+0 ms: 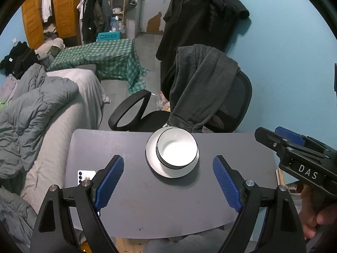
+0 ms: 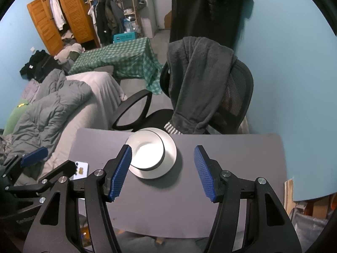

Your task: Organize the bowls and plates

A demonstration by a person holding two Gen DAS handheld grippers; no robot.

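Looking along the left gripper, both blue pads stand wide apart with nothing between them, well above the grey table. The stacked bowls sit nested on the white plate near the table's far edge, at twelve o'clock from the fingers. The bowls ride off-centre on the plate, toward two o'clock. A phone lies at the table's near-left corner, at about nine o'clock from the plate. The right gripper shows at three o'clock, gripped by a hand.

From the right gripper's view, its fingers are also parted and empty, though less widely. The stack sits at eleven o'clock, partly behind the left pad. The left gripper pokes in at nine o'clock.

The stacking looks done. If anything remains, I'd nudge the bowls to centre with open fingers, coming in low and slow so the pile doesn't slide toward the chair beyond.
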